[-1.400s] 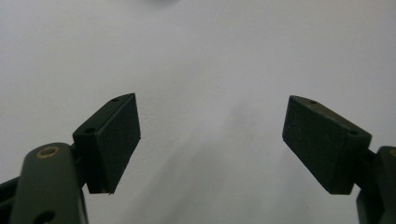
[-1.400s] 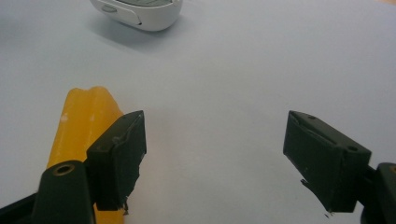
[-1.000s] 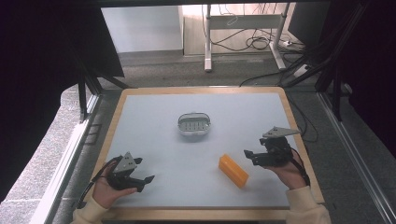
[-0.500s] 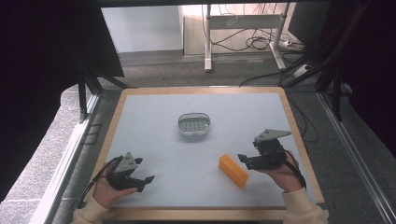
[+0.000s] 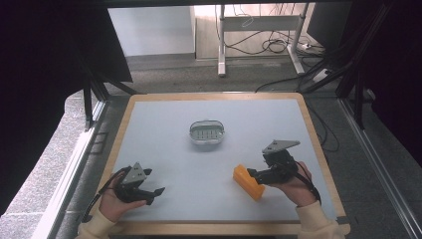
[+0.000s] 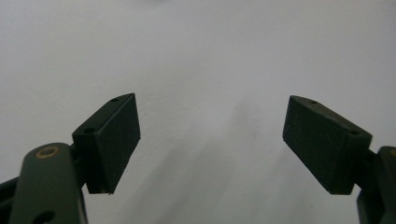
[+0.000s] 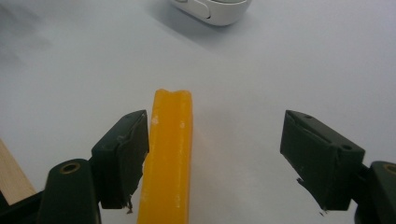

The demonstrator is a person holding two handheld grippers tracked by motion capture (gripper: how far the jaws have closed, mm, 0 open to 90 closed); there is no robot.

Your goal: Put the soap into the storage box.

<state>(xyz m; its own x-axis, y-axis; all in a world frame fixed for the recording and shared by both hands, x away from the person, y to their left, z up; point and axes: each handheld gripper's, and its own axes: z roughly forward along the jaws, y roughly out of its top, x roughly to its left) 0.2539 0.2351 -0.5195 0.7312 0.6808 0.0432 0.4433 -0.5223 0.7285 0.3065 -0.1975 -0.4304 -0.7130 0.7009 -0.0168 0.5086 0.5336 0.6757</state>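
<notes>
The table (image 5: 149,124) is a pale grey sheet inside a light wooden rim, set in a dark-curtained bay with cables on the floor beyond. From my remote seat I record, left to right: the left gripper (image 5: 149,191) rests low near the near-left corner, jaws spread wide over bare surface, holding nothing. At centre, toward the far side, sits a small oval dish (image 5: 206,133) with a perforated insert (possibly a soap tray; I cannot confirm). Right of centre lies the orange block (image 5: 248,182), long and narrow. The right gripper (image 5: 253,174) has its jaws wide apart around the block's near end; in the right gripper view one pad sits just beside or touching the block's flank, the other well clear. Nothing is clamped.

I judge the block rigid, light and smooth-faced, possibly waxy, so a grip across its two long flanks near mid-length looks safest. Open room lies all around; the right rim is near that hand.
</notes>
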